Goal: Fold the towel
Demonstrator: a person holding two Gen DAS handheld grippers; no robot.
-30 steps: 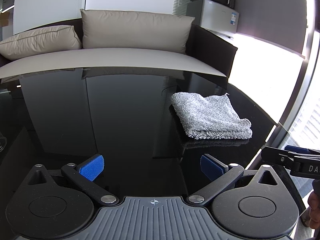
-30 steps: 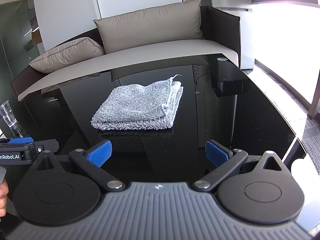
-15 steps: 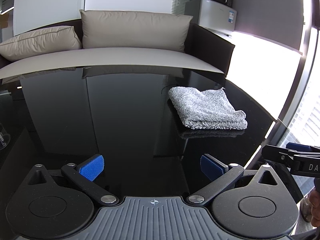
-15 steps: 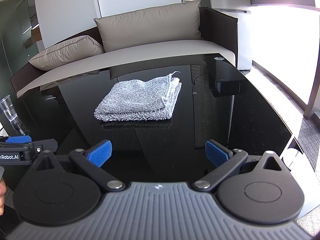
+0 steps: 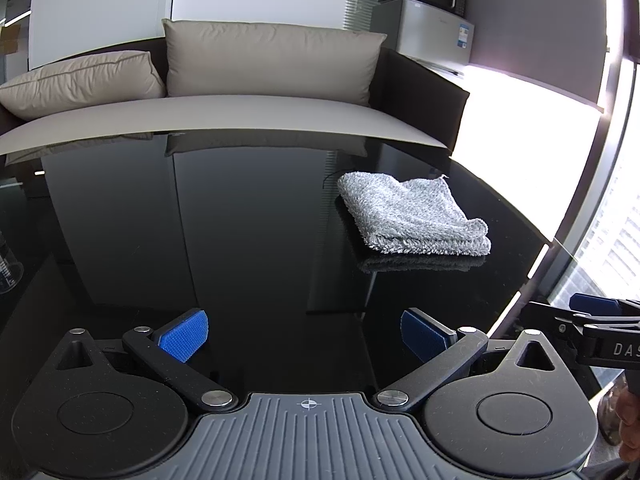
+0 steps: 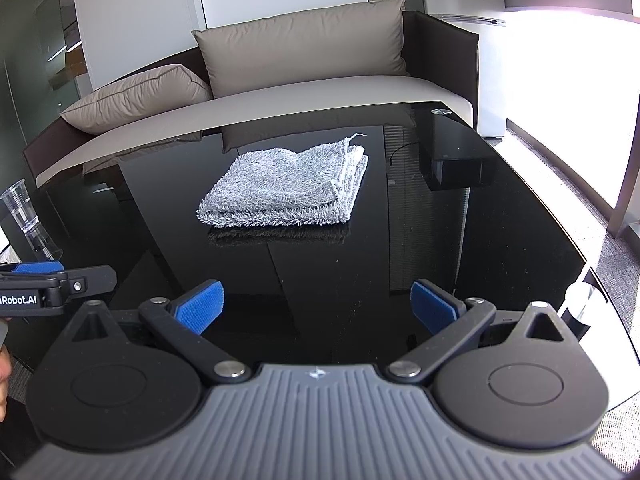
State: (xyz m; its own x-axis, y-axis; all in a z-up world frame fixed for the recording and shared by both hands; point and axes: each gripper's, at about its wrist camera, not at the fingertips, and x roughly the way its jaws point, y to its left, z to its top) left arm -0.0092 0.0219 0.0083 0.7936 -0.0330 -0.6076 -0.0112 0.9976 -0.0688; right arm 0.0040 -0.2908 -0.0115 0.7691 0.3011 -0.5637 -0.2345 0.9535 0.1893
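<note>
A grey fluffy towel [image 5: 412,216] lies folded into a small square on the black glossy table [image 5: 240,240]; it also shows in the right wrist view [image 6: 284,188]. My left gripper [image 5: 304,332] is open and empty, low over the table's near edge, well short and left of the towel. My right gripper [image 6: 316,308] is open and empty, near the front edge, the towel straight ahead and apart from it. Each gripper shows at the side of the other's view, the right one [image 5: 592,316] and the left one [image 6: 44,280].
A sofa with beige cushions [image 5: 264,60] stands behind the table. A clear plastic cup [image 6: 20,208] stands at the table's left edge. A small fridge with a microwave [image 5: 428,16] is at the back right. The table's right edge [image 5: 536,264] borders a bright window.
Both grippers have drawn back from the towel, which looks smaller and farther in both views. The towel itself has not moved. Both stay open.
</note>
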